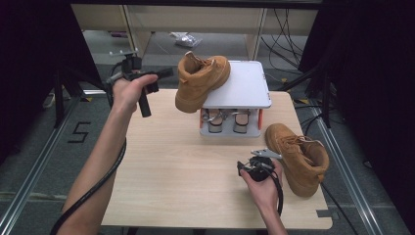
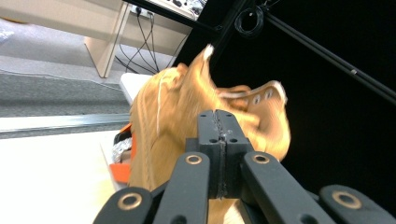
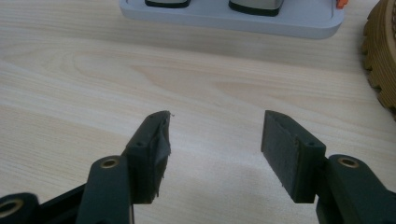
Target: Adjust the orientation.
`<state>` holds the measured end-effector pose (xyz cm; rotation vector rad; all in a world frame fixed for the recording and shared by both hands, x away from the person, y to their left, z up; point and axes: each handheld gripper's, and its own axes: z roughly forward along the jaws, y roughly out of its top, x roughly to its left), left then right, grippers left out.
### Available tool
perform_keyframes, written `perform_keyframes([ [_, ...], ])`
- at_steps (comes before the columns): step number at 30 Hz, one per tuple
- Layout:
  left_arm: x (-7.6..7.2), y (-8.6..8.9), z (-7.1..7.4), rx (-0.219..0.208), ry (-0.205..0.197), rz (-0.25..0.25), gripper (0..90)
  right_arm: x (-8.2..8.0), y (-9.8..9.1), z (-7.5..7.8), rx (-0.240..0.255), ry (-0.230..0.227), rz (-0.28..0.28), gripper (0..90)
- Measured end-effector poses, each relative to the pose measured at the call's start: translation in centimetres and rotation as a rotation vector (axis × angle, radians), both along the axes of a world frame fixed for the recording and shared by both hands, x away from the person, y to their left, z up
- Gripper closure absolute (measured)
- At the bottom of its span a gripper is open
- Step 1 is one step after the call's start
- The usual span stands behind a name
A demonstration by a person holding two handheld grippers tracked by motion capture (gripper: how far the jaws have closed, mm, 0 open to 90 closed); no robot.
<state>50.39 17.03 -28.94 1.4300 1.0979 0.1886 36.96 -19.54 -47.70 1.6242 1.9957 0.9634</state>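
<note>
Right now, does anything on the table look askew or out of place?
Yes. One tan boot sits crooked on the grey rack, its toe hanging off the rack's left edge and tilted down toward the table. The other boot stands on the table at the right, beside the rack rather than on it.

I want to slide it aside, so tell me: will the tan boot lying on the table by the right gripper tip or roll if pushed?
The boot on the table probably slides rather than rolls: it seems to rest on a broad side. Its thick lugged sole suggests some weight and grip on the wooden table. The soft-looking ankle collar may buckle if pushed there.
</note>
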Motion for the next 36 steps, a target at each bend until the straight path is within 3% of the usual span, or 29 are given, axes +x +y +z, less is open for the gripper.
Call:
perform_keyframes([
  [7, -1.6, -0.3, -3.5, 0.061, -0.008, 0.014, 89.8, -0.2, 0.1, 0.1, 0.003, 0.007, -0.001, 42.8],
  [11, -2.0, -0.4, -5.5, 0.081, 0.015, 0.021, 89.8, -0.1, 0.1, -0.1, 0.02, -0.007, -0.006, 42.8],
  [13, -2.1, -0.6, -6.4, 0.097, 0.027, 0.028, 89.8, -0.1, 0.1, 0.0, 0.0, 0.003, -0.004, 42.8],
  [19, -1.6, -1.3, -9.1, 0.148, 0.064, 0.036, 89.8, -0.2, 0.1, 0.0, 0.002, 0.007, -0.003, 42.8],
  [22, -1.7, -1.4, -9.3, 0.176, 0.054, 0.049, 89.8, -0.1, -0.1, 0.0, -0.011, -0.007, 0.01, 42.8],
  [24, -1.7, -1.3, -9.4, 0.158, 0.053, 0.047, 89.8, -0.1, 0.0, 0.0, -0.007, -0.003, 0.006, 42.8],
  [29, -2.0, -1.4, -9.2, 0.17, 0.046, 0.052, 89.8, -0.2, 0.1, 0.1, -0.005, 0.004, 0.004, 42.8],
  [36, -2.0, -1.2, -10.9, 0.192, 0.082, 0.053, 89.9, -0.1, 0.0, 0.0, 0.0, -0.002, 0.002, 42.8],
])
